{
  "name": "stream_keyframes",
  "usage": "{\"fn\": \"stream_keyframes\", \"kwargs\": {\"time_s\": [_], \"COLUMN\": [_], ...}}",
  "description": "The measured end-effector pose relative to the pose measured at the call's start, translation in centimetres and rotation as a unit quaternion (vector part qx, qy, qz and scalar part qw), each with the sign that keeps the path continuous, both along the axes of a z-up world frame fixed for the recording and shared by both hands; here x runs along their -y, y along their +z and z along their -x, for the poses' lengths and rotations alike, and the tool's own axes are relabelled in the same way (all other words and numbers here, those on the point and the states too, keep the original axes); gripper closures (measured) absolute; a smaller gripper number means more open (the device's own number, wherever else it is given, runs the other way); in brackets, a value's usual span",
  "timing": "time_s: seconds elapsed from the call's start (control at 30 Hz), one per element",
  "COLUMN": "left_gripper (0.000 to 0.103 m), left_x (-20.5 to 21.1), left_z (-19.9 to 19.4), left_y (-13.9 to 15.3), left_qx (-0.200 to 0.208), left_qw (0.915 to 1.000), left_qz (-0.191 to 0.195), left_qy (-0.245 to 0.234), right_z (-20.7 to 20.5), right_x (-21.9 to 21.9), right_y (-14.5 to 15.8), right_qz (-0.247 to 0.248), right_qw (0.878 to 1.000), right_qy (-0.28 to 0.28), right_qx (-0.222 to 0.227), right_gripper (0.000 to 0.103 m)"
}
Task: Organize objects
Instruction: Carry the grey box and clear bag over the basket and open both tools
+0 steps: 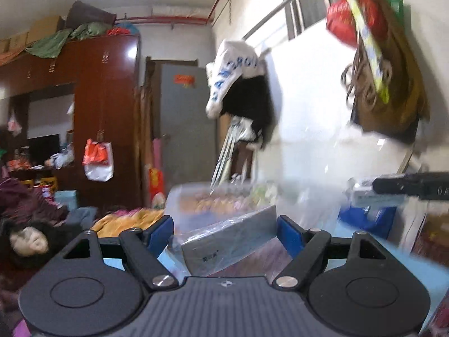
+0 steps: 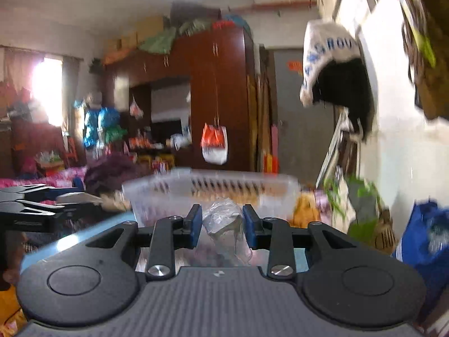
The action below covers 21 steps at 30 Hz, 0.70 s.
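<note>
Left gripper [image 1: 226,231] wide open, straddling grey plastic-wrapped box [image 1: 227,245], pads apart from it. Right gripper [image 2: 222,229] part open around crumpled clear wrap [image 2: 224,221]; contact indiscernible. Translucent basket [image 2: 213,193] beyond.

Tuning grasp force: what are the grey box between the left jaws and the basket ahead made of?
Grey box: likely cardboard, matte, inside a glossy clear plastic bag, going by the glare and wrinkles. Basket: translucent whitish plastic with slotted walls; contents show through. Blur limits certainty.

both wrist views look low and forward over a clear basket [image 1: 193,196] [image 2: 213,188], sharing the wardrobe [image 1: 103,112] [image 2: 221,98].
</note>
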<state>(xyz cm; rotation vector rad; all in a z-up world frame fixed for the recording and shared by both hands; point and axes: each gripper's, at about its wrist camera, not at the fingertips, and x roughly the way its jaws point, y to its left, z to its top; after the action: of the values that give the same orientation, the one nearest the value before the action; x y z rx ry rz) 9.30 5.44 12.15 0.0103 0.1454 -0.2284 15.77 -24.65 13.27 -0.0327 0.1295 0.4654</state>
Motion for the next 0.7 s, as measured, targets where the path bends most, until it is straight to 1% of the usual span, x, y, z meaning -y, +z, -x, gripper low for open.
{"fn": "stream_keyframes", "kwargs": {"time_s": [0.1,0.17,0.27,0.33,0.4,0.47,0.5,0.53,0.6,0.63,0.7], "left_gripper": [0.020,0.020,0.020,0.020,0.020,0.019,0.019,0.019,0.019,0.018,0.014], "left_x": [1.0,2.3,3.5,3.9,4.6,4.8,4.8,4.9,4.6,4.4,4.1], "left_z": [-3.5,-6.5,-10.9,-13.1,-15.0,-16.5,-16.7,-16.8,-16.3,-15.8,-14.6], "left_y": [3.7,5.3,5.5,5.0,4.2,3.3,3.0,2.7,2.5,2.5,2.7], "left_qx": [-0.018,-0.039,-0.091,-0.110,-0.130,-0.141,-0.144,-0.147,-0.143,-0.136,-0.118], "left_qw": [0.9995,0.9990,0.9956,0.9938,0.9914,0.9898,0.9892,0.9886,0.9894,0.9905,0.9928], "left_qz": [0.016,0.008,0.010,0.009,-0.009,-0.021,-0.022,-0.022,-0.017,-0.015,-0.015], "left_qy": [-0.018,-0.021,-0.023,-0.014,-0.002,0.010,0.019,0.022,0.018,0.015,0.017], "right_z": [-2.8,-5.3,-9.1,-10.9,-12.2,-12.4,-11.9,-11.5,-10.0,-9.2,-7.5], "right_x": [-2.3,-3.8,-5.1,-5.3,-5.3,-4.7,-4.3,-4.0,-3.1,-2.8,-2.1], "right_y": [2.9,3.6,3.6,3.2,2.6,2.1,1.9,1.7,1.5,1.5,1.0], "right_qz": [0.020,0.037,0.049,0.057,0.060,0.047,0.038,0.030,0.019,0.013,-0.007], "right_qw": [1.000,0.999,0.998,0.997,0.997,0.998,0.998,0.999,0.999,1.000,1.000], "right_qy": [-0.004,-0.011,-0.015,-0.019,-0.021,-0.017,-0.018,-0.020,-0.018,-0.018,-0.008], "right_qx": [0.006,0.000,-0.031,-0.044,-0.048,-0.049,-0.045,-0.037,-0.024,-0.019,-0.017], "right_gripper": [0.068,0.068,0.068,0.068,0.066,0.047,0.030,0.014,0.001,0.000,0.000]}}
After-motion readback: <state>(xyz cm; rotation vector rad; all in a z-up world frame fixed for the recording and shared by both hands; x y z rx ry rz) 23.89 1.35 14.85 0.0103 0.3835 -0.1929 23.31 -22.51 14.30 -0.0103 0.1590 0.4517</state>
